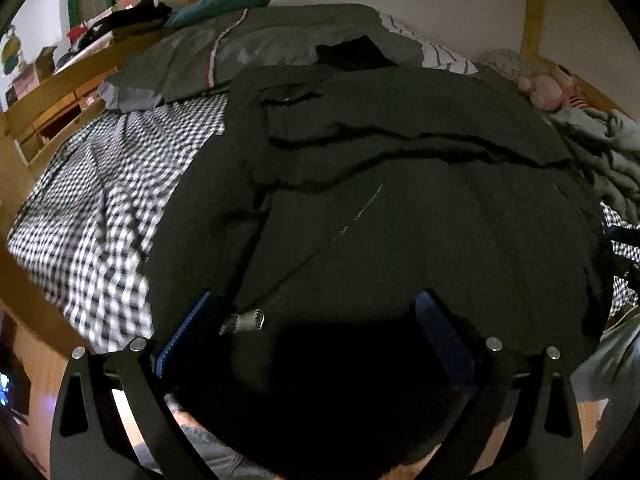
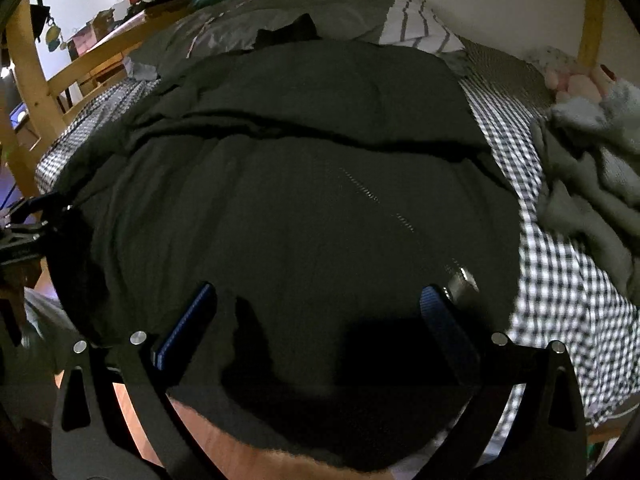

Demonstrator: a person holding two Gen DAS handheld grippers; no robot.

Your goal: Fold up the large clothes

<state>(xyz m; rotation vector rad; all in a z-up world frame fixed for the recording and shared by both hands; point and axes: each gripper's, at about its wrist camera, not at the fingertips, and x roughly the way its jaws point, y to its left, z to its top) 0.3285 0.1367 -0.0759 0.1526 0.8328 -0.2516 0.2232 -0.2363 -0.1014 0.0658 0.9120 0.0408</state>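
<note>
A large dark green-black jacket (image 1: 400,220) lies spread on a checked bed, with a fold across its middle and a zipper line running diagonally. Its metal zipper pull (image 1: 244,321) rests near my left finger. My left gripper (image 1: 316,320) is open, its blue-padded fingers (image 1: 188,330) wide apart over the jacket's near hem. In the right wrist view the same jacket (image 2: 300,200) fills the middle. My right gripper (image 2: 320,316) is open over the near hem, a metal snap (image 2: 462,286) beside its right finger (image 2: 448,324). Neither holds cloth.
The black-and-white checked sheet (image 1: 92,208) shows to the left and also in the right wrist view (image 2: 560,280). Grey pillows (image 1: 260,48), a striped pillow (image 2: 416,20), a grey blanket (image 2: 592,184), a pink plush (image 1: 548,88) and the wooden bed frame (image 1: 48,100) surround it.
</note>
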